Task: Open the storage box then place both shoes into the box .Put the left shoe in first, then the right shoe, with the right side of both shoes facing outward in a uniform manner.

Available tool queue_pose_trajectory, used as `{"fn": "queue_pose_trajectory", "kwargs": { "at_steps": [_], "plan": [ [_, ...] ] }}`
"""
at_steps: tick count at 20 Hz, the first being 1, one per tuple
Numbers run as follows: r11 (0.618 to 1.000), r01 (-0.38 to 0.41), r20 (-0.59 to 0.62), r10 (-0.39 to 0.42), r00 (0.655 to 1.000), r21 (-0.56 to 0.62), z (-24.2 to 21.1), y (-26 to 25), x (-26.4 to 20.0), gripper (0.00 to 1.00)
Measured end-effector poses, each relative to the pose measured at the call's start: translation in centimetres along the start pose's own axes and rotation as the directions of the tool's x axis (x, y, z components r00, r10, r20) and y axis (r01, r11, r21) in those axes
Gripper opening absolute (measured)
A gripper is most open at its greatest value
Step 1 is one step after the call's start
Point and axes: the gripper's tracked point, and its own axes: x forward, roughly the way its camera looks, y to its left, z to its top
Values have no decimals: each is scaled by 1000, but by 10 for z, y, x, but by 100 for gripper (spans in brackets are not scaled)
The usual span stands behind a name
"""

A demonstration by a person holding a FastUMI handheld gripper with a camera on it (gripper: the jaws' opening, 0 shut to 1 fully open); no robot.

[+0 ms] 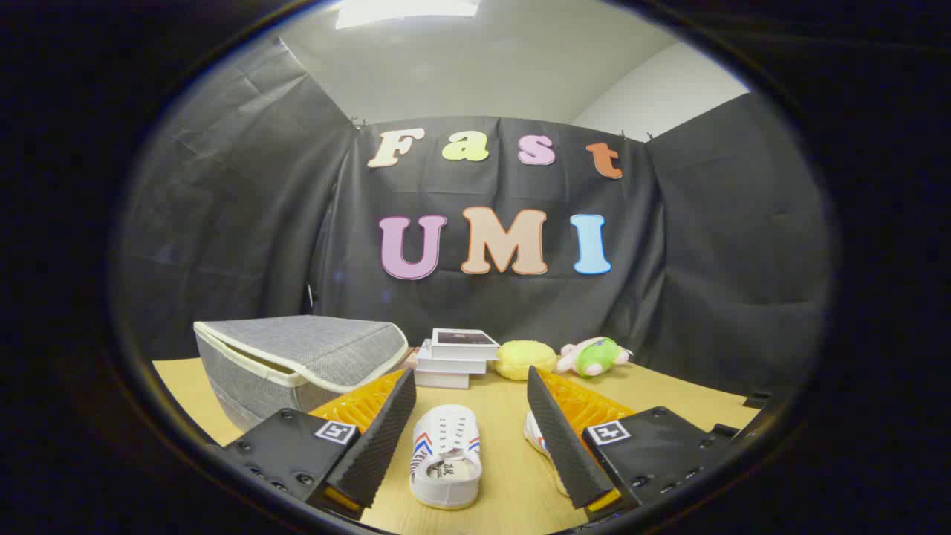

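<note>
Black cloth walls (pixel 713 245) enclose a wooden table (pixel 669 394) beneath a white ceiling with a light panel (pixel 405 10).

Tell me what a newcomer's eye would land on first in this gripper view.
First the white shoe lying on the wooden table between the open gripper fingers, with a second shoe partly hidden behind one finger. Next the grey storage box, lid closed, beside the other finger. Beyond the fingers sit a stack of books, a yellow plush and a green and pink plush.
</note>
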Motion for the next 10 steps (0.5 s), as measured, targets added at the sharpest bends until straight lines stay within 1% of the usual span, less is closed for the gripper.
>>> {"fn": "queue_pose_trajectory", "kwargs": {
  "at_steps": [10],
  "plan": [
    [1000, 3, 15, -3, 1000, 1, 7, 2, -5, 93]
  ]
}}
